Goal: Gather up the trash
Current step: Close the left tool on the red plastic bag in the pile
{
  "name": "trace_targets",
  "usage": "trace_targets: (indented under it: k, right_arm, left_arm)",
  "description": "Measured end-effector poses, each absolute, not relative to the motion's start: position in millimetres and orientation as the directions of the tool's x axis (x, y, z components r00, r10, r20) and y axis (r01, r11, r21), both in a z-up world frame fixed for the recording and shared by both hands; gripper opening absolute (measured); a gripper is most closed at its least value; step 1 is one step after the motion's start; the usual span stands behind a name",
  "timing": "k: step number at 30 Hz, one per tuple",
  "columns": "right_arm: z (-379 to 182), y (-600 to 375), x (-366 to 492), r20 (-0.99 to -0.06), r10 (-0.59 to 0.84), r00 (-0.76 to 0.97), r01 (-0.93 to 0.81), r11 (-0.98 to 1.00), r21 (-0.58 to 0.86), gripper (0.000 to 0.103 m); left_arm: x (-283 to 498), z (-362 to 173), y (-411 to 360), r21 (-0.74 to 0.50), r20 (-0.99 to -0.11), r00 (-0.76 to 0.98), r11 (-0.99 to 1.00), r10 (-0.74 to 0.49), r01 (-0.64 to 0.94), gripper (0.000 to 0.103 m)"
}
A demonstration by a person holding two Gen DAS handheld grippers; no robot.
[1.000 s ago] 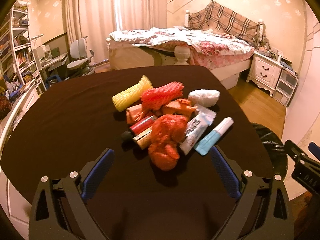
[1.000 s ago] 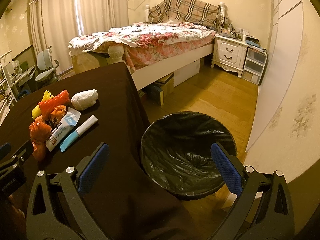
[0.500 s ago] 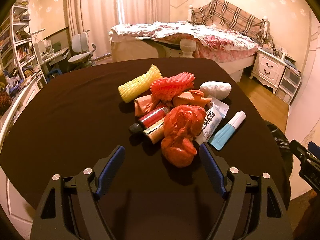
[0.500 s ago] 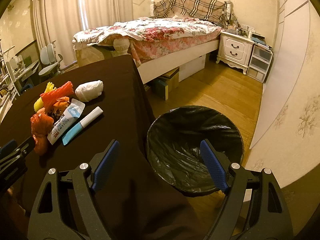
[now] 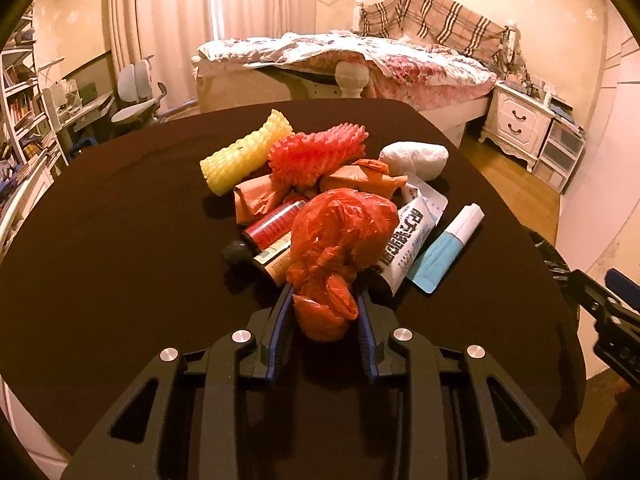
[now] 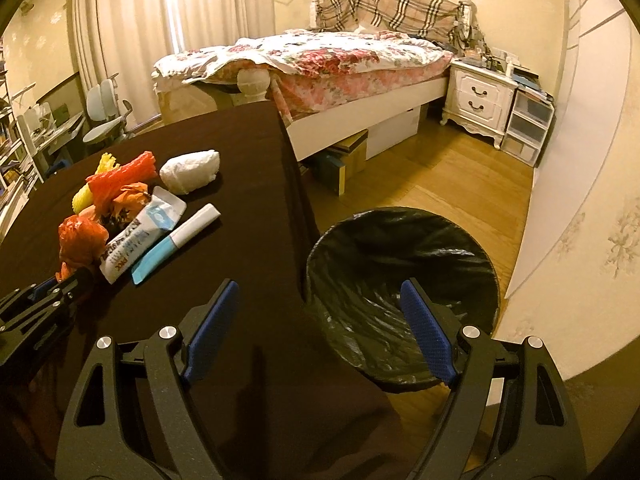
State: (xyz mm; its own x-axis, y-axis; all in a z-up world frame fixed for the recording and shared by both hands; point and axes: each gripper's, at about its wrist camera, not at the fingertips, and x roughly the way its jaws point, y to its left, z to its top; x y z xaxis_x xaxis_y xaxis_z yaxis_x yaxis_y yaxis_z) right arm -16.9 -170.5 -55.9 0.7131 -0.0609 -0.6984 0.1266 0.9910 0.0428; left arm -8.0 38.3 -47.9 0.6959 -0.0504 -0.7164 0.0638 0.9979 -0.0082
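- Left wrist view: the left gripper (image 5: 322,300) points down at a heap of trash on a table draped in dark brown cloth (image 5: 120,248).
- Its jaws are closing, and the blue pads already sit against both sides of the near, lower lobe of a crumpled red plastic bag (image 5: 340,240); the bag bulges up and forward beyond the fingertips.
- The bag rests at the near end of the heap, touching a dark bottle with a red label (image 5: 268,232) on its left and a white printed pouch (image 5: 408,240) on its right.
- Just right of the pouch lies a blue and white tube (image 5: 448,248).
- Farther back lie a yellow foam net (image 5: 244,156), a red foam net (image 5: 316,152), crumpled orange paper (image 5: 360,178) and a white wad (image 5: 414,158).
- Part of the right gripper shows at the right edge, beside a sliver of black bin liner.

- Right wrist view: the right gripper (image 6: 320,320) hangs with its jaws wide apart and nothing between the pads.
- It sits over the table's edge, with the black-lined trash bin (image 6: 404,292) on the floor just beside the table.
- The red plastic bag (image 6: 82,240) appears at the left, at the tip of the left gripper (image 6: 70,280), well apart from the bin.
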Motion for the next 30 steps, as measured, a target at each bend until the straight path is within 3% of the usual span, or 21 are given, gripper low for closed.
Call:
trace_targets:
  k: [16,30]
  right_arm:
    - [-54,-110,14,-0.706,-0.002,0.708,-0.002,1.000,-0.005,0.081]
    - [-64,-73,52,-0.764,-0.056,0.643,-0.016,0.996,-0.087,0.081]
  left_arm:
    - [-22,-30,78,-0.002,-0.696,0.718,1.000,0.011,-0.018,0.031]
    - [-12,-40,103,-0.012,-0.713,0.700,0.997,0.041,-0.071,0.031]
